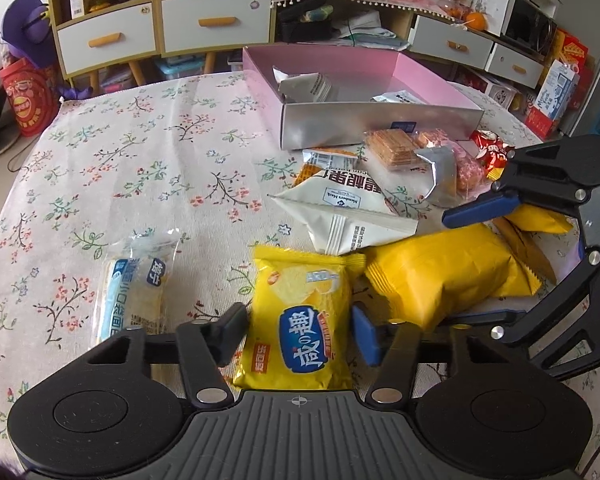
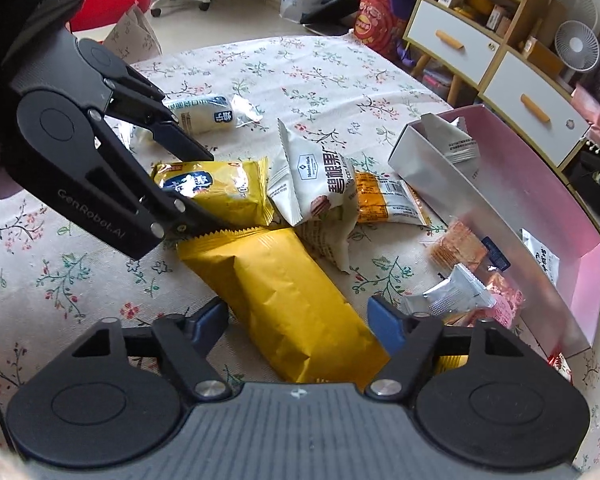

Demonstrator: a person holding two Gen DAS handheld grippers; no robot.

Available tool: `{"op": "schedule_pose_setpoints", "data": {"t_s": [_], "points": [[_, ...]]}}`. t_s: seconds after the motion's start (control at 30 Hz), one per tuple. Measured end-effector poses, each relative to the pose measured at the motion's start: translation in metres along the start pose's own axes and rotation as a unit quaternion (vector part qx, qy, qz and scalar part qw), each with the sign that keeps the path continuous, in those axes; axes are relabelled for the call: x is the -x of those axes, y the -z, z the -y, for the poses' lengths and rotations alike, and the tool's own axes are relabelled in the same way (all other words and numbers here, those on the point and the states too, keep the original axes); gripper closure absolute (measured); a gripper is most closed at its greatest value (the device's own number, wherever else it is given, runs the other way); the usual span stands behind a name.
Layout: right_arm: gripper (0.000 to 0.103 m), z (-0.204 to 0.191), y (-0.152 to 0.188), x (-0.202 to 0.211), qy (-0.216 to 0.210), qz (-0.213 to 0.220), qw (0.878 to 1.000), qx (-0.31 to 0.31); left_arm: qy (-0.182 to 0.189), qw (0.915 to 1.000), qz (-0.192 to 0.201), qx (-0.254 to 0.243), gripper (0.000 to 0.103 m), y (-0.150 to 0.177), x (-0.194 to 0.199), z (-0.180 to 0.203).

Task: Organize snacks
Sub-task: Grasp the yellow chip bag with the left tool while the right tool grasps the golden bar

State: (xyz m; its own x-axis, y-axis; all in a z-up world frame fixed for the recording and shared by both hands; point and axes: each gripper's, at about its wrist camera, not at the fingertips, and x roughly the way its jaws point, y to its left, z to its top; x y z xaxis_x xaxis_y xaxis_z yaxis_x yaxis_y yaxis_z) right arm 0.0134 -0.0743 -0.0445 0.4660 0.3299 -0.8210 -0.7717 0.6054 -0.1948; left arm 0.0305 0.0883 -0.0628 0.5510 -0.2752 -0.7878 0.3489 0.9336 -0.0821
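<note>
Snack packets lie scattered on a round table under a floral cloth [image 1: 140, 160]. At 9 o'clock of the left gripper [image 1: 298, 330] lies a clear-wrapped white bread roll with blue print [image 1: 134, 292]. Between that gripper's wide-spread fingers sits a small yellow foil cracker bag with a blue label [image 1: 300, 320]; whether the pads touch its sides, I cannot tell. At its 1 o'clock lies a white pillow-shaped nut pouch [image 1: 348, 208], and at 3 o'clock a long plain mustard-yellow foil packet [image 2: 292, 304] rests flat between the 2 spread fingers of the right gripper [image 2: 298, 326], with a gap on each side. Farther toward 2 o'clock are clear packs of orange crackers [image 1: 394, 144] and a crumpled silver wrapper [image 1: 440, 168], beside a shallow rectangular cardboard box with pink walls and silver front [image 1: 380, 124] that already holds a few pouches. Behind the table stand wooden cabinets with white drawers and orange handles [image 1: 216, 24].
</note>
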Motion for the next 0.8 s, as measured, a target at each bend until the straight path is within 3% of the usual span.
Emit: {"op": "schedule_pose_setpoints", "data": {"t_s": [0.17,0.23,0.43,0.8], "points": [[0.048,-0.001,-0.001,-0.001,-0.002,0.003,1.0,0.0,-0.011,0.9999,-0.009,0.004,0.055,-0.003,0.001,0.001],[0.063,-0.002,-0.002,0.0,-0.006,0.007,1.0,0.002,-0.014,0.9998,-0.015,0.008,0.055,-0.003,0.002,0.001],[0.066,-0.004,-0.006,0.005,-0.016,0.02,1.0,-0.001,-0.017,0.9991,-0.02,0.032,0.055,-0.008,0.011,-0.006],[0.068,0.0,-0.017,0.027,-0.061,0.062,0.995,-0.054,-0.02,0.9974,0.013,0.068,0.055,-0.023,0.039,-0.022]]}}
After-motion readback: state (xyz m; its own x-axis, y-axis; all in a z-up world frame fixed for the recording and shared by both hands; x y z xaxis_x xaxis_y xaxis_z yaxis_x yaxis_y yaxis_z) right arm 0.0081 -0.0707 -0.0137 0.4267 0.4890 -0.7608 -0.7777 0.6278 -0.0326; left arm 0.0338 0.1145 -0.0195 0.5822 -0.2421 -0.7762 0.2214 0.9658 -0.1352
